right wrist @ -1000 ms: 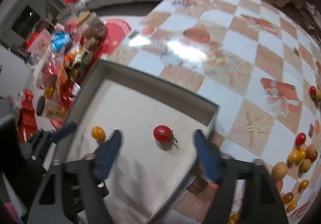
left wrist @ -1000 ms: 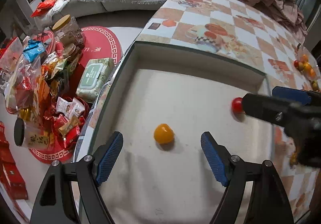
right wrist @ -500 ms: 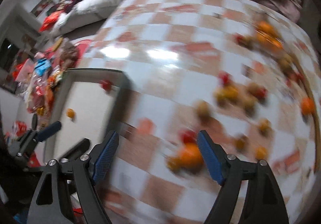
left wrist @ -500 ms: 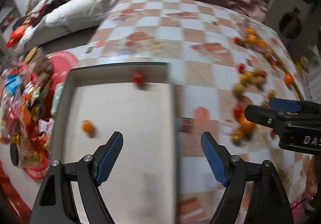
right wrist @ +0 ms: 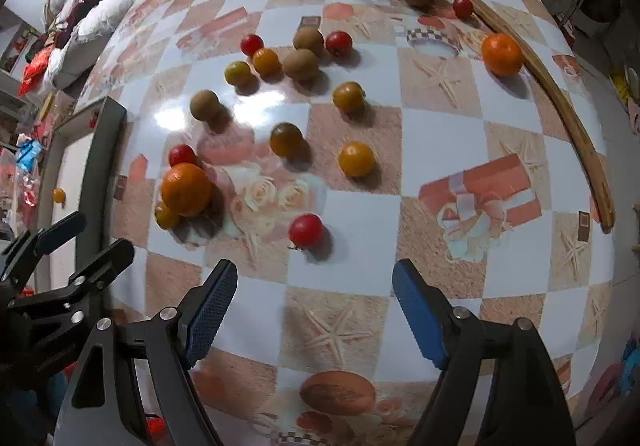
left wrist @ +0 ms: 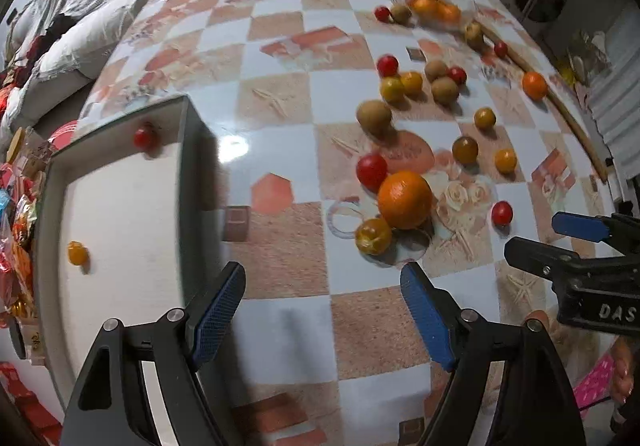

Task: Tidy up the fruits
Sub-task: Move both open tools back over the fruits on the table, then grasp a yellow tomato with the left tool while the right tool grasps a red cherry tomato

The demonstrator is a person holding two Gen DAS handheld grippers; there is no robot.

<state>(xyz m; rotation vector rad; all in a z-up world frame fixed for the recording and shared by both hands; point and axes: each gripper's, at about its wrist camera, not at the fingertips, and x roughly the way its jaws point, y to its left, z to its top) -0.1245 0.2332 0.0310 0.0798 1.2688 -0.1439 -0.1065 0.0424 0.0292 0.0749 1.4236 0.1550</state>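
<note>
Your left gripper (left wrist: 322, 296) and right gripper (right wrist: 314, 292) both hang released over the glossy checkered table (right wrist: 440, 150). Round fruits lie scattered ahead: a dimpled orange (left wrist: 405, 200), a smooth red tomato (right wrist: 306, 230). The grey tray (left wrist: 194, 166) at left holds two small tomatoes.

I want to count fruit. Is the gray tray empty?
Not empty. The gray tray holds a red tomato and a small yellow tomato.
</note>
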